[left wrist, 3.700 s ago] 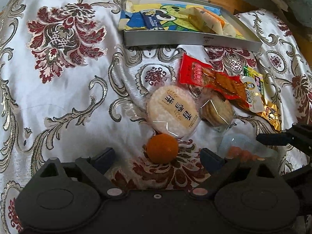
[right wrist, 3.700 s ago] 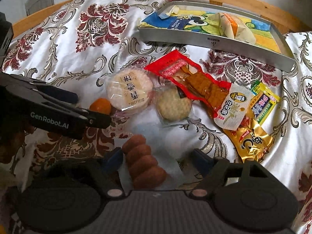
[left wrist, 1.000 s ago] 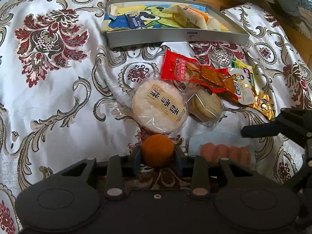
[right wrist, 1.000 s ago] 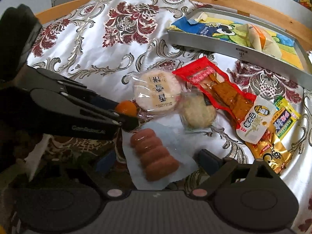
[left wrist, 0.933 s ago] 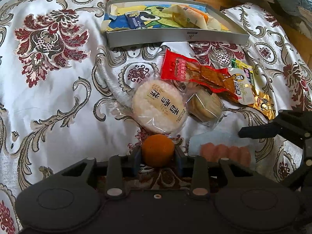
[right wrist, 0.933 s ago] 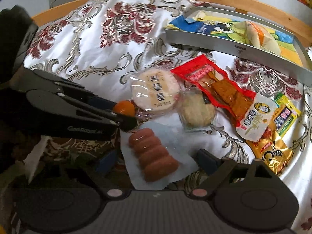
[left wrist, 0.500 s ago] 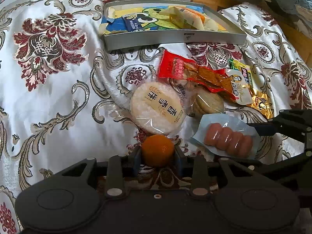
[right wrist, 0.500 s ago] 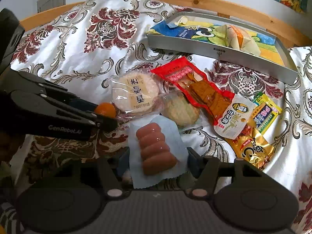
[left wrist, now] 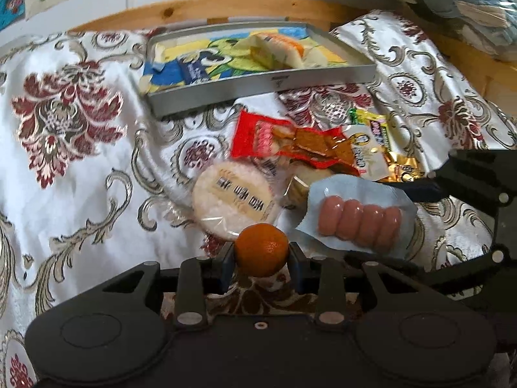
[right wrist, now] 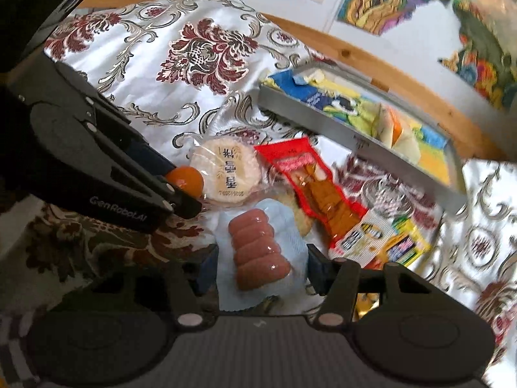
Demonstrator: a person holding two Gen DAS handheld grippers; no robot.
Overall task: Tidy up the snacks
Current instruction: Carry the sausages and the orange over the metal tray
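Left gripper (left wrist: pixel 261 257) clamped on a small orange (left wrist: pixel 261 249), right gripper (right wrist: pixel 258 265) pinching the sausage pack (right wrist: pixel 258 249), both lifted off the floral cloth (left wrist: pixel 80 161). Rice cracker (left wrist: pixel 234 202) and red snack packet (left wrist: pixel 290 145) lying just beyond, metal tray (left wrist: pixel 258 82) at the far side.

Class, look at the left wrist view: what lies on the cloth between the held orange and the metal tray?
In the left wrist view, the round rice cracker lies just beyond the orange; past it, patterned cloth reaches the tray.
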